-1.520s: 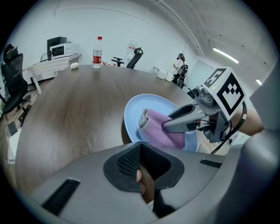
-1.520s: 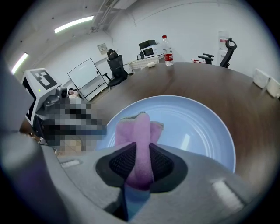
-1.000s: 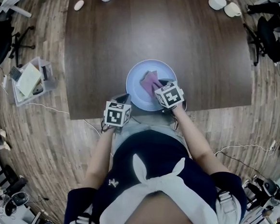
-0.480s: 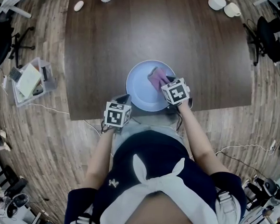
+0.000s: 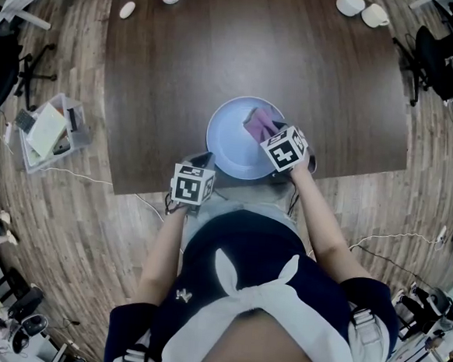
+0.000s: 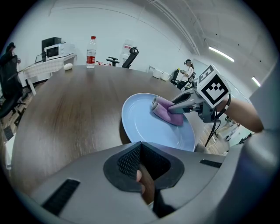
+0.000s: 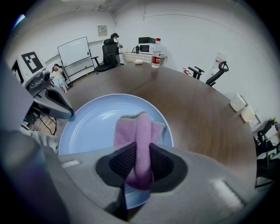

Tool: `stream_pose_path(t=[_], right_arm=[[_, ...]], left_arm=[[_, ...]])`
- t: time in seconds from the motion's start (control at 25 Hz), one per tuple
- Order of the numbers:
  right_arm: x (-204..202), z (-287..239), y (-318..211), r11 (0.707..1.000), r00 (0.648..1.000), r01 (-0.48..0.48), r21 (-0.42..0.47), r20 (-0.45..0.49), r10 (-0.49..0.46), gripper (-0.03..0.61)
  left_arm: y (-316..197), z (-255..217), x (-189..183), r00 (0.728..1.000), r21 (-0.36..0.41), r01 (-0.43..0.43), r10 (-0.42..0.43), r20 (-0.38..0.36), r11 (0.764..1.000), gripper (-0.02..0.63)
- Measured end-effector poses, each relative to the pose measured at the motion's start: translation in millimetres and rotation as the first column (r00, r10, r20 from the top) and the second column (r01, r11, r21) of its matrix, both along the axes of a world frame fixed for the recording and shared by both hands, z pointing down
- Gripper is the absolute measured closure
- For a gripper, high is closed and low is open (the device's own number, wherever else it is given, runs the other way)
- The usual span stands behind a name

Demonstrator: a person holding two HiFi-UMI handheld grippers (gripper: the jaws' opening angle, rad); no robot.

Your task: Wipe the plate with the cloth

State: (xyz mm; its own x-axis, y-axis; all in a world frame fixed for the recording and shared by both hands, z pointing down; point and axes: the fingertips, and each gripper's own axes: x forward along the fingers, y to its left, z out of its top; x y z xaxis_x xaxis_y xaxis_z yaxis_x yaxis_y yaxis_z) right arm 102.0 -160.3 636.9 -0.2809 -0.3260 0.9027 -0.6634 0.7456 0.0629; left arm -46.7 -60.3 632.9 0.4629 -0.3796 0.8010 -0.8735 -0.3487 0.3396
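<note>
— Jaws of right gripper (image 7: 139, 161) clamped on cloth (image 7: 138, 127): pink, folded, squeezed between both dark pads.

— Where on plate?

— Free end spread on pale blue plate (image 7: 87, 124), over its right half as seen from head view, close to rim there. Other end of cloth hanging past pads toward camera.

— And plate itself?

— Round, shallow, flat on dark wood table (image 5: 180, 71), right at near edge, straight ahead of person. Bare blue across left half.

— Left gripper?

— Left gripper (image 6: 141, 165) low at near table edge, just beside plate's near-left rim; any contact with rim hidden behind gripper body. Jaws narrow, pads almost meeting, thin brown strip in gap. Impossible to tell what strip is, or whether pinched.

— Right gripper, seen from left gripper view?

— At plate's far right, angled down, marker cube on top, cloth under its tips and touching plate.

— Rest of table?

— Clear bottle (image 6: 91, 51) with red label upright at far edge, well apart from plate. Two white cups (image 5: 351, 2) near far right corner.

— Around table?

— Wood-plank floor (image 5: 67, 226), black office chairs (image 5: 9, 65), clear box (image 5: 47, 131) of papers on floor at left.
</note>
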Motion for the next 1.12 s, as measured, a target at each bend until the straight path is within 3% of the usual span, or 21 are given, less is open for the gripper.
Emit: stream_pose_path(t=[0.12, 0.24, 0.44, 0.72, 1.12], right_arm=[[3, 4, 3, 0.995, 0.994, -0.063, -0.074, 0.087, 0.070, 0.492], [11, 9, 11, 0.971, 0.968, -0.132, -0.198, 0.183, 0.169, 0.492], [10, 10, 29, 0.936, 0.937, -0.127, -0.329, 0.269, 0.222, 0.492], [4, 13, 50, 0.935, 0.949, -0.089, -0.343, 0.256, 0.184, 0.492], [-13, 12, 73, 0.933, 0.957, -0.107, -0.343, 0.219, 0.191, 0.492]], left_arm=[[-1, 0, 0, 1.000, -0.002, 0.005, -0.005, -0.004, 1.000, 0.609], [0, -1, 0, 1.000, 0.001, 0.007, -0.007, -0.003, 1.000, 0.609], [1, -1, -1, 1.000, 0.001, 0.013, -0.013, -0.006, 1.000, 0.609], [3, 1, 1, 1.000, -0.001, 0.012, -0.012, 0.000, 1.000, 0.609], [5, 0, 3, 1.000, 0.001, 0.007, -0.007, 0.003, 1.000, 0.609]])
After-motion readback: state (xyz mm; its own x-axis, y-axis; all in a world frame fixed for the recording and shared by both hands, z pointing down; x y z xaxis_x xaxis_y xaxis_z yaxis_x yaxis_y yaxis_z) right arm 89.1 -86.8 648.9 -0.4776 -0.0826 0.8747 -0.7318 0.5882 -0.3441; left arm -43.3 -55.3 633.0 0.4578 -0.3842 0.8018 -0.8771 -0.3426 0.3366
